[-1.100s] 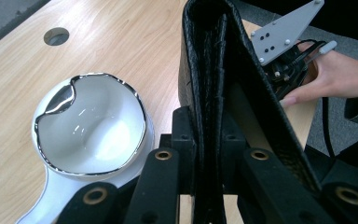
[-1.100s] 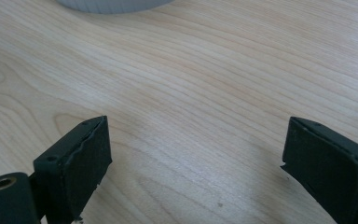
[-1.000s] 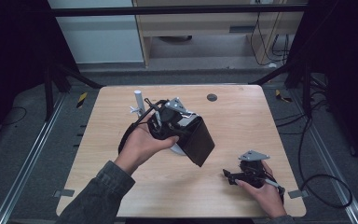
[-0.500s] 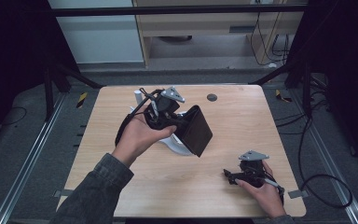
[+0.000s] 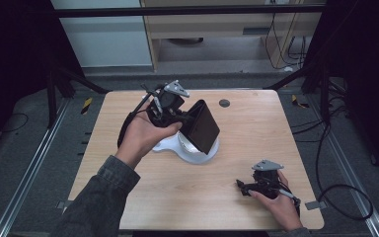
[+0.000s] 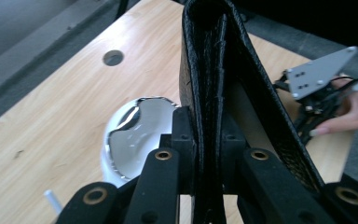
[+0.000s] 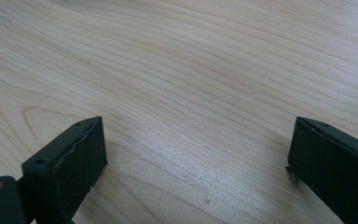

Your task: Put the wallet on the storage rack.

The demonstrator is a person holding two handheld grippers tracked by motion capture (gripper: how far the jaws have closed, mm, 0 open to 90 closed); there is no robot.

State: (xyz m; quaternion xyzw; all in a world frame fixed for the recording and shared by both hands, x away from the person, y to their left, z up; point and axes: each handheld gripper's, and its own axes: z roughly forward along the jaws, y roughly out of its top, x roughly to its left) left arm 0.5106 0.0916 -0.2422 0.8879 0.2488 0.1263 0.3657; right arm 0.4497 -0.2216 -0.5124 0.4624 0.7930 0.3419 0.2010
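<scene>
Wallet (image 5: 205, 126), black and textured, hangs tilted above the white stand (image 5: 197, 150) near the table's (image 5: 177, 197) centre, one flap clamped between the left gripper's (image 5: 185, 118) jaws. Right gripper (image 5: 241, 186) rests on the near right of the tabletop, jaws wide apart over bare wood.

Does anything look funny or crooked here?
A little. The left gripper pinches a black wallet by one edge, so it hangs tilted in the air above the white stand, gaping open along one side. Nothing looks spilled or broken. The right gripper rests open on the table.
</scene>
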